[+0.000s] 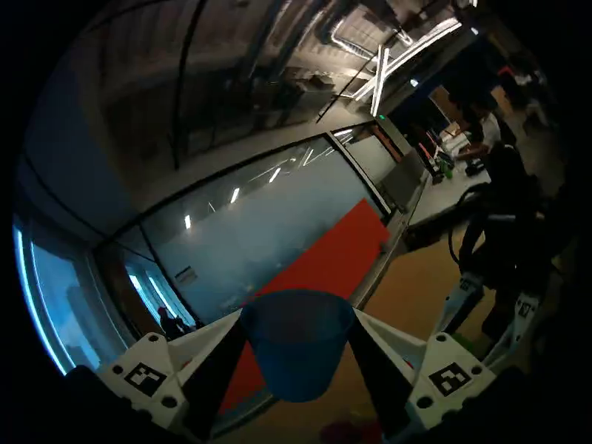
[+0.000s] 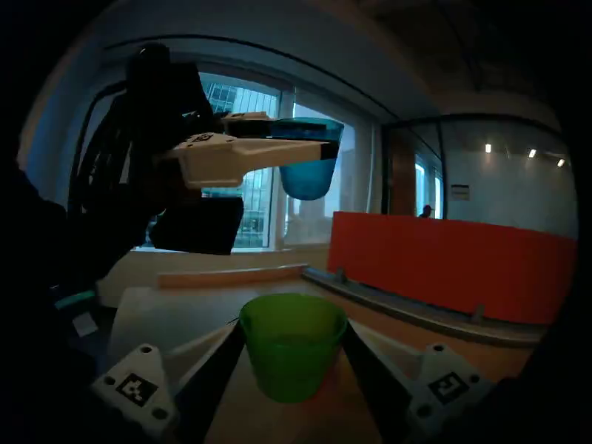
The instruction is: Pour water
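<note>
The blue cup sits upright between the fingers of the left gripper, which are closed against its sides just below the rim. In the right gripper view the blue cup hangs in the upper middle of the frame. It is high above the green cup at the bottom centre. The right gripper has the green cup clamped between its two fingers in the same way, low over the pale table.

The main risk is the height of the pour. From so far up, a stream would probably splash or miss the green rim. I cannot tell whether the blue cup is directly over the green one or farther back, so a tilt from here may put water on the table. Both cups taper, and one could slip downward through the fingers as it is tipped. I cannot tell whether either cup has water in it.

The left gripper is held level, its fingers pointing toward the right of the frame, with a dark sleeve behind it at upper left. The right gripper points forward, roughly level.
</note>
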